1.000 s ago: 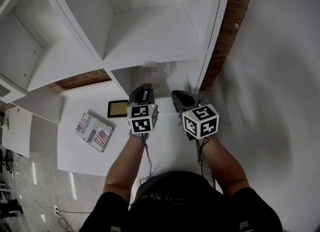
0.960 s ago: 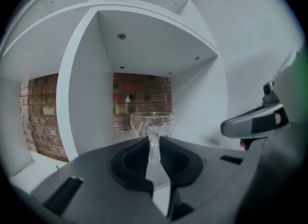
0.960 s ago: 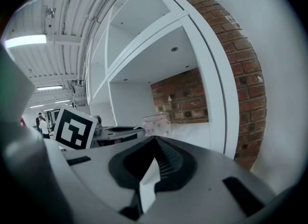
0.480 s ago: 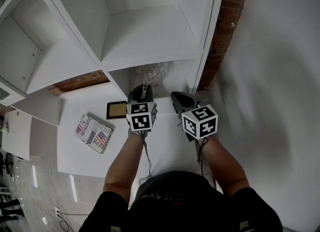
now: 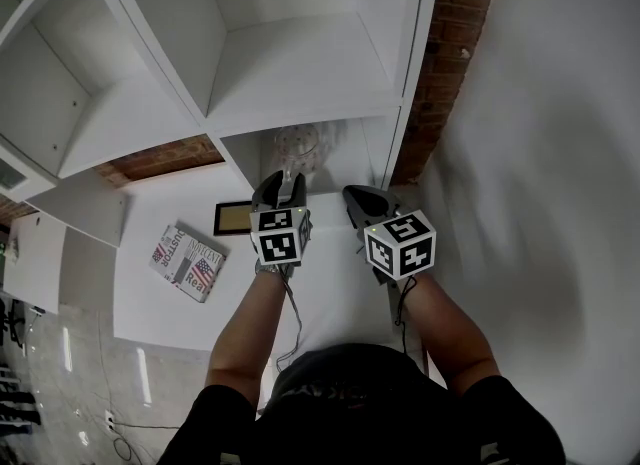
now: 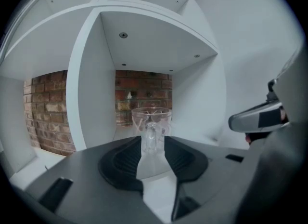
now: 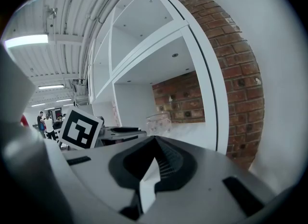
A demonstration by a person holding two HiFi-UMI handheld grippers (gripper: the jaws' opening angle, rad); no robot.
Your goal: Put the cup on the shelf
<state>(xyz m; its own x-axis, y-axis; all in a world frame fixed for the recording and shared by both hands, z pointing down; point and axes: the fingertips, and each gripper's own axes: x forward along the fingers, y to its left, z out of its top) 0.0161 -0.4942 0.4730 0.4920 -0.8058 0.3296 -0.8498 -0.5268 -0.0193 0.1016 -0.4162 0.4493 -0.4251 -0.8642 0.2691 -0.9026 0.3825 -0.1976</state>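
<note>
A clear glass cup (image 5: 298, 143) stands upright on the floor of the low right compartment of the white shelf (image 5: 345, 153). In the left gripper view the cup (image 6: 151, 119) is just ahead, with its handle between the pads. My left gripper (image 6: 152, 143) is opening, and its jaws stand slightly apart from the handle. From the head view, the left gripper (image 5: 284, 177) reaches into the compartment mouth. My right gripper (image 5: 362, 195) hovers beside it, shut and empty. In the right gripper view (image 7: 155, 141) the cup (image 7: 159, 121) shows to the left.
A small framed picture (image 5: 235, 218) and a flag-printed magazine (image 5: 188, 263) lie on the white table (image 5: 330, 303) to the left. A brick wall (image 5: 445, 63) runs along the shelf's right side. Several people (image 7: 45, 122) stand far off.
The left gripper's jaws have spread apart around the cup's handle. The cup stays standing in the compartment. The right gripper has not moved.
</note>
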